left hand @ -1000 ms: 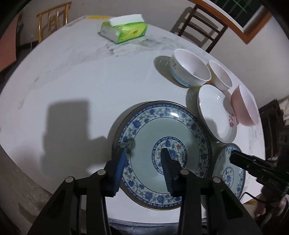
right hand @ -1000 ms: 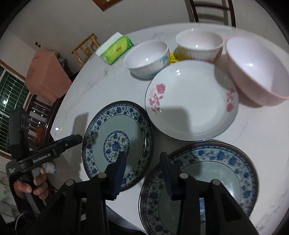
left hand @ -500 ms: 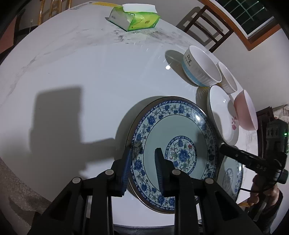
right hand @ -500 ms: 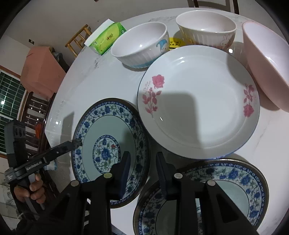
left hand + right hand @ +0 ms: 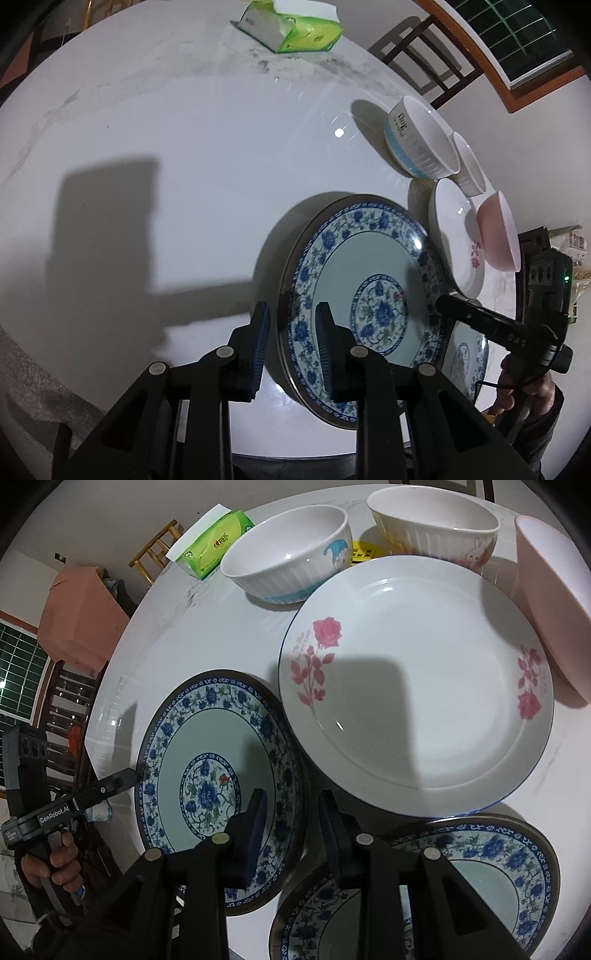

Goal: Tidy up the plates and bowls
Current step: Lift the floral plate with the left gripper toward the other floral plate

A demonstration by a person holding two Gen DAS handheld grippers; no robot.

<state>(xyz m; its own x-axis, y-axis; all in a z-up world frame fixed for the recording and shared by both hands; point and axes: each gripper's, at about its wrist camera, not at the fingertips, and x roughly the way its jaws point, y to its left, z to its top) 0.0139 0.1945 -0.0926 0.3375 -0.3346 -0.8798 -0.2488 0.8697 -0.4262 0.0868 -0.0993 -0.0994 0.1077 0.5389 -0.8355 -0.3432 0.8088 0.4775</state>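
Observation:
A blue floral plate (image 5: 365, 291) lies on the round white table (image 5: 184, 155); it also shows in the right wrist view (image 5: 218, 775). My left gripper (image 5: 293, 334) straddles its near-left rim, jaws narrowed but with a gap. My right gripper (image 5: 291, 827) straddles the same plate's right rim, also with a gap. A second blue floral plate (image 5: 461, 882) lies beside it. A white rose plate (image 5: 417, 686), a white and blue bowl (image 5: 288, 561), a rabbit bowl (image 5: 436, 524) and a pink bowl (image 5: 554, 602) stand behind.
A green tissue pack (image 5: 291, 29) lies at the table's far side, also in the right wrist view (image 5: 210, 542). Wooden chairs (image 5: 424, 59) stand around the table. A yellow tag (image 5: 362, 552) lies between the bowls.
Both grippers have moved in on the left blue plate and narrowed their jaws around opposite rims. The left view has swung left and lower.

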